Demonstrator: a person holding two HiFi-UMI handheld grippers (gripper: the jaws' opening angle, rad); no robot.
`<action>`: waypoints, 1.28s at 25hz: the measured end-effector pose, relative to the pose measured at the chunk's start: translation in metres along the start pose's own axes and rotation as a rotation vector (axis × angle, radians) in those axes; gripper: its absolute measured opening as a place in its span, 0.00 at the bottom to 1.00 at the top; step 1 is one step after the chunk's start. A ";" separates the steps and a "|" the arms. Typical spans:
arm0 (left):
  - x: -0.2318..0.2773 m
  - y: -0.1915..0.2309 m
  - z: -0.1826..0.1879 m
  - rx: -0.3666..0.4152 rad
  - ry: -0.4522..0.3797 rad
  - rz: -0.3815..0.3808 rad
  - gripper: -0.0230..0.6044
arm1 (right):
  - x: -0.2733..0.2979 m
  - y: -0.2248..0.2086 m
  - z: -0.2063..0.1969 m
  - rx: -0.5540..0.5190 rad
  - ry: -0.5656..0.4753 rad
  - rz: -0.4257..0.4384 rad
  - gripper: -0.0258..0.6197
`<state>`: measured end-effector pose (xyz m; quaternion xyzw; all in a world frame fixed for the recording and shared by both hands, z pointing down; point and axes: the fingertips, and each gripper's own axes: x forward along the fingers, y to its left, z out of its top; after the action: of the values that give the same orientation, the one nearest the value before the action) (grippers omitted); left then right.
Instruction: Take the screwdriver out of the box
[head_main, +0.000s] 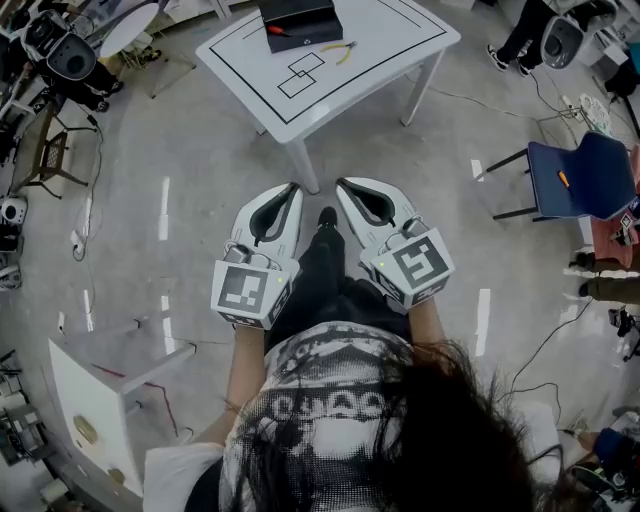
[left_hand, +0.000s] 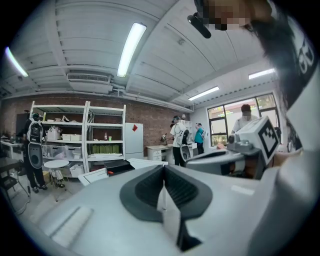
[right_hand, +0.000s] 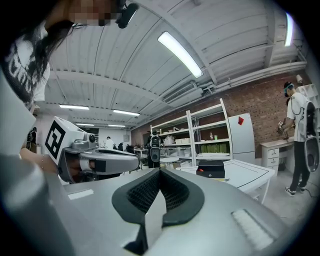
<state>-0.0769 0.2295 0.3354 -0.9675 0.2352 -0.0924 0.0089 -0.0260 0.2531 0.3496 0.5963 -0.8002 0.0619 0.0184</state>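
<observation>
Two white handheld grippers, left gripper (head_main: 294, 188) and right gripper (head_main: 341, 183), are both closed and empty. At twelve o'clock, a red-handled screwdriver (head_main: 276, 30) lies in a black rectangular box (head_main: 312, 14) on a white square table (head_main: 400, 42).

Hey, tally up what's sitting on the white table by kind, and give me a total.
Black box: 1
Red-handled screwdriver: 1
Yellow-handled pliers: 1
Total: 3

Box (head_main: 300, 22) on table (head_main: 395, 40), pliers (head_main: 340, 49) beside
</observation>
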 end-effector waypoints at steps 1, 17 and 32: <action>0.005 0.003 -0.001 -0.003 0.000 -0.002 0.04 | 0.004 -0.003 -0.002 0.000 0.004 0.001 0.04; 0.129 0.118 0.007 -0.009 0.002 -0.027 0.04 | 0.137 -0.095 0.005 -0.022 0.077 0.003 0.04; 0.217 0.222 0.011 -0.036 0.007 -0.056 0.04 | 0.247 -0.172 0.014 -0.025 0.130 -0.055 0.04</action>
<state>0.0139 -0.0669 0.3493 -0.9734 0.2097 -0.0916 -0.0118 0.0677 -0.0316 0.3746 0.6123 -0.7814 0.0901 0.0796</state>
